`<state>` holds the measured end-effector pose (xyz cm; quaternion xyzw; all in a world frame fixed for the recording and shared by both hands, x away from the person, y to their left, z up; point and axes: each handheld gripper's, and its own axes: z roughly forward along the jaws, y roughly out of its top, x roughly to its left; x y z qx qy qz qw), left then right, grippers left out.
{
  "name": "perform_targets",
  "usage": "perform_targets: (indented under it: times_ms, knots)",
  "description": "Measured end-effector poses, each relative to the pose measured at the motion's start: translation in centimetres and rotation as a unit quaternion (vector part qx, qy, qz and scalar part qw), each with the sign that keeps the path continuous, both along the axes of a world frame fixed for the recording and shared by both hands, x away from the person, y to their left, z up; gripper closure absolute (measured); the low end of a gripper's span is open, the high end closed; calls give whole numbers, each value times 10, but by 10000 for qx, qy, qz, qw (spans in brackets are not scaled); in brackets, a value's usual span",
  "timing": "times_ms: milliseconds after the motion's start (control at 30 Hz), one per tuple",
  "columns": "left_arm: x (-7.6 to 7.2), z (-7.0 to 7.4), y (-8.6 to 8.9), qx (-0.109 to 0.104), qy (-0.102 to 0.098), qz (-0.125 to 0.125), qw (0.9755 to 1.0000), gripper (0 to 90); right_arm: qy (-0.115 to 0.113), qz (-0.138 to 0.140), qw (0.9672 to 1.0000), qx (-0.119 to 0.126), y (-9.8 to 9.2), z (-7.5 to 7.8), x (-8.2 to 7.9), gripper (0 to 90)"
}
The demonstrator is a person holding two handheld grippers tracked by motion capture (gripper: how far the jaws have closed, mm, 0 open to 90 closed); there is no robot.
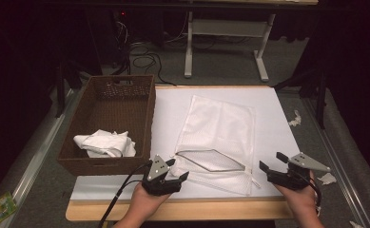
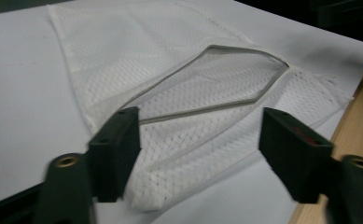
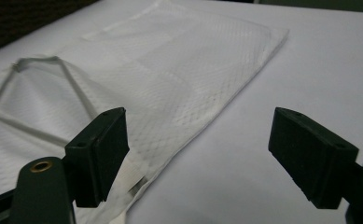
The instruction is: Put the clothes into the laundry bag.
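Note:
A white mesh laundry bag (image 1: 218,123) lies flat on the white tabletop (image 1: 168,109). Its grey-edged zipper mouth (image 1: 211,160) gapes open near the front edge. My left gripper (image 1: 178,169) hovers just left of that mouth, open, with nothing between its fingers. In the left gripper view the bag (image 2: 137,56) and its mouth (image 2: 216,79) lie beyond the left gripper (image 2: 198,140). My right gripper (image 1: 272,161) is at the bag's near right corner, open and holding nothing. The right gripper view shows the bag (image 3: 179,70) ahead of the right gripper (image 3: 198,140), with the mouth (image 3: 34,93) at far left.
A brown wicker basket (image 1: 142,114) stands at the table's left with crumpled white cloth (image 1: 105,143) inside. The wooden table edge (image 1: 197,209) runs along the front. Paper scraps (image 1: 295,118) lie on the floor at right; cables (image 1: 144,59) and a desk frame (image 1: 188,47) are behind.

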<state>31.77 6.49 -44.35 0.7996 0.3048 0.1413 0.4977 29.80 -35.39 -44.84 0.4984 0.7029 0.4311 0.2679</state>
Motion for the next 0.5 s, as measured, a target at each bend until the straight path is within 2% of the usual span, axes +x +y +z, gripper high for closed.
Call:
perform_targets:
  times_ms: [33,67,133,200,267,300,433,500]
  knots:
    - [1,0,0,29,-93,44,9999,216,76,-42,10000,-16,3,-2,8,208]
    - [1,-1,0,51,-160,83,9998,214,178,-49,9998,-23,6,-4,16,214]
    - [2,-1,1,89,-145,98,9998,214,177,-157,9995,-187,11,-3,33,263]
    - [4,-1,4,25,-127,115,9999,215,207,-325,9992,-111,12,-3,55,298]
    - [5,-1,5,-118,-7,43,9999,216,394,-574,9975,-84,13,-5,80,323]
    - [5,-1,4,-128,-20,16,9999,212,481,-649,9967,-90,14,-7,92,344]
    - [3,-3,0,-11,-145,-39,9999,209,606,-851,9939,-365,18,-13,131,428]
    - [3,-4,0,-54,-79,-117,9999,208,833,-996,9907,-404,20,-17,148,499]
